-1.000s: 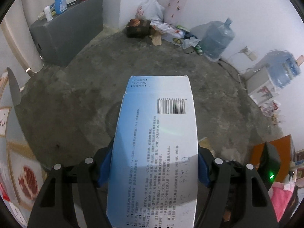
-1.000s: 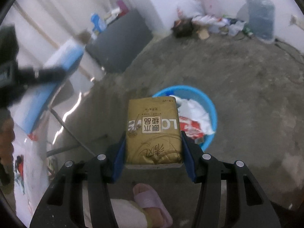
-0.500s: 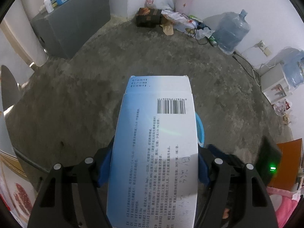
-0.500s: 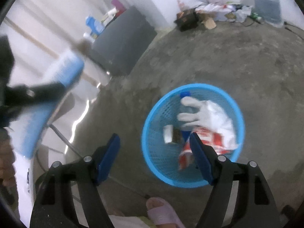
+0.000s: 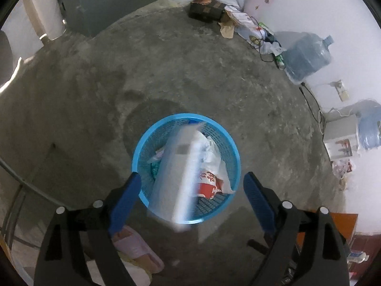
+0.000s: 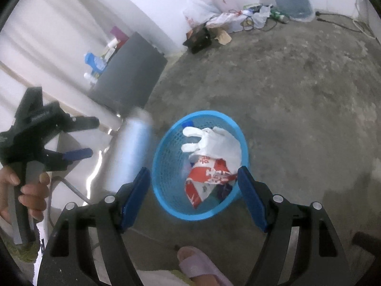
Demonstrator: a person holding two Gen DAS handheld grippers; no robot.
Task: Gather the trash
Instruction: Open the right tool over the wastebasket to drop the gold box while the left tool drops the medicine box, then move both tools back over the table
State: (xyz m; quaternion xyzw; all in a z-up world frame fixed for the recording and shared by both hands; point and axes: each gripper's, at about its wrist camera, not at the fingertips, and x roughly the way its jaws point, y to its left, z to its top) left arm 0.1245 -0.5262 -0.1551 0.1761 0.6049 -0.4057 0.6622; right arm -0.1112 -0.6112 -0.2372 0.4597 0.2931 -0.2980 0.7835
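A round blue mesh basket (image 5: 142,153) stands on the concrete floor; it also shows in the right wrist view (image 6: 164,166). It holds a white glove (image 6: 214,138), a red-and-white wrapper (image 6: 207,176) and other trash. My left gripper (image 5: 191,188) is open above the basket. The white-and-blue box (image 5: 177,174) is blurred and falling free between its fingers, over the basket. From the right wrist view the box (image 6: 131,150) is in the air left of the basket, below the left gripper (image 6: 82,138). My right gripper (image 6: 193,190) is open and empty above the basket.
A grey cabinet (image 6: 128,81) with bottles stands by the wall. A dark box (image 5: 206,10), bags and papers lie at the far wall, with water jugs (image 5: 307,57) and cables to the right. A foot in a pink slipper (image 6: 202,264) is just below the grippers.
The right gripper opened and dropped the gold pack into the basket. The left gripper swung over the basket, opened and let go of the white-and-blue box, which is now falling.
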